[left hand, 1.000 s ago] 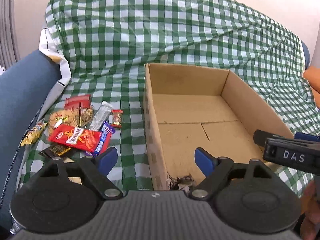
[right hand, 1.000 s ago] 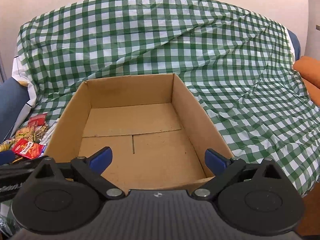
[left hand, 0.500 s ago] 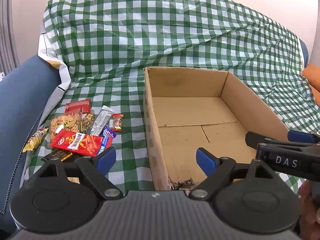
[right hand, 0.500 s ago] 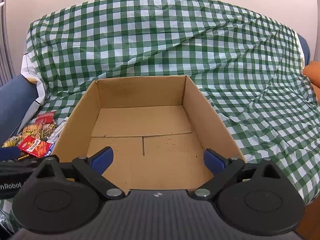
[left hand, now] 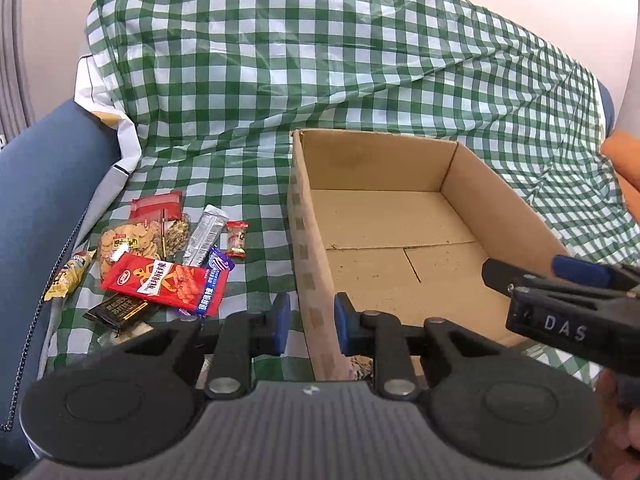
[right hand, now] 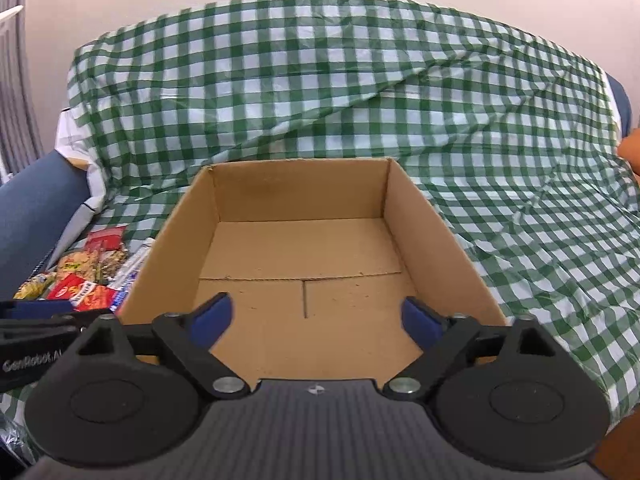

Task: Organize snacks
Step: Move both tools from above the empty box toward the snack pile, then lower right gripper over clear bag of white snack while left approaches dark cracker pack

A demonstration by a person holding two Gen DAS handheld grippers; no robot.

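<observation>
An empty open cardboard box (left hand: 308,240) stands on a sofa covered by a green checked cloth; it also shows in the right wrist view (right hand: 440,232). A pile of snack packets lies left of the box: a red packet (left hand: 164,282), a bag of round crackers (left hand: 128,240), a silver bar (left hand: 206,234), a small red candy (left hand: 237,236). The pile shows in the right wrist view too (right hand: 88,280). My left gripper (left hand: 310,322) is nearly shut on nothing, astride the box's left wall near its front corner. My right gripper (right hand: 316,316) is open and empty above the box's front.
The blue sofa arm (left hand: 36,200) rises left of the snacks. A yellow packet (left hand: 68,274) lies at the arm's edge and a dark packet (left hand: 116,310) near the front. An orange cushion (left hand: 622,156) is at the far right. The right gripper's body (left hand: 568,304) hangs over the box's right side.
My left gripper's fingers have closed from wide open to a narrow gap. Both cameras have drawn back and risen a little. The snacks and box have not moved.
</observation>
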